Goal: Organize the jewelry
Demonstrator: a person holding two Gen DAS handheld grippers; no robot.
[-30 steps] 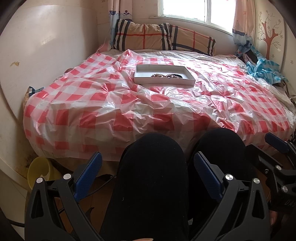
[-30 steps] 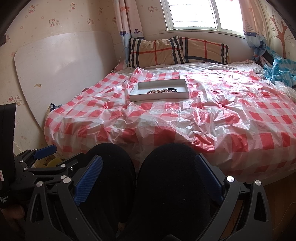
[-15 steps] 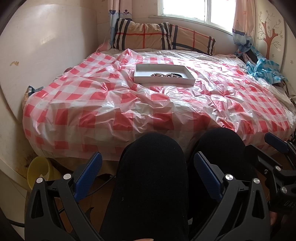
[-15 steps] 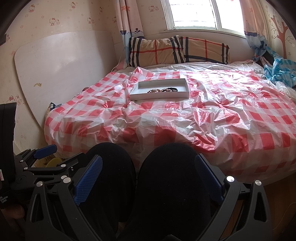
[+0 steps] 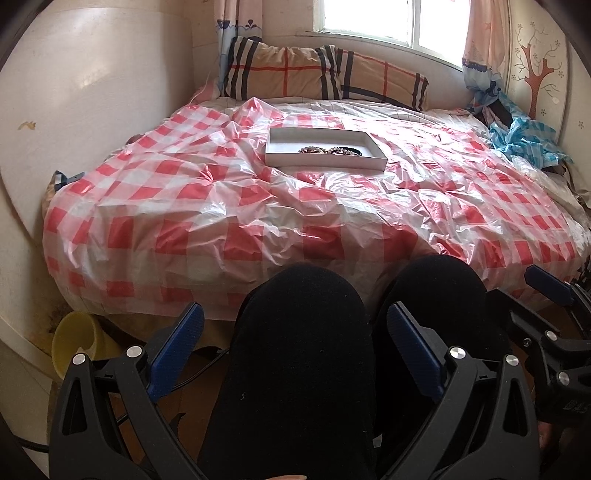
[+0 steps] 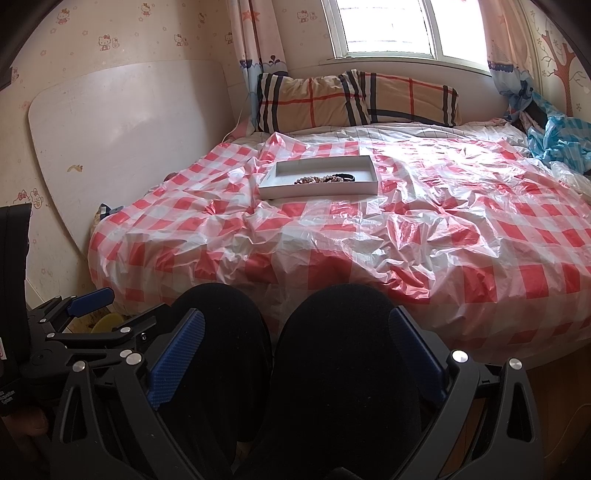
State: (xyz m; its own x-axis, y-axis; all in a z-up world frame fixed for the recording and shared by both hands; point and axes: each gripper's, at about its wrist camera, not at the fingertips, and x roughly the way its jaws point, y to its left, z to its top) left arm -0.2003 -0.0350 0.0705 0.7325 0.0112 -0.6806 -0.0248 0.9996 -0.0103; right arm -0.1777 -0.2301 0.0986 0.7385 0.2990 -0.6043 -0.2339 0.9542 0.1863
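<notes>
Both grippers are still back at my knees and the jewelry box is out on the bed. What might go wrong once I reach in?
1. The white box sits on crinkled plastic sheeting over a soft bed; pressing its wall may tip or slide it.
2. The beads and dark band lie bunched at the near wall, so one piece may drag others.
3. Left gripper and right gripper start far away, open; a long lean.

Both wrist cameras sit low at the bed's foot, above a seated person's knees [image 5: 303, 332], facing the window [image 6: 388, 29] end. Left view sits leftward, close to the side board [image 5: 92, 92]; right view sits rightward. Both share the checkered bedcover [image 6: 406, 229], white tray [image 5: 325, 160], pillows [image 6: 354, 98]. Tray well away.
</notes>
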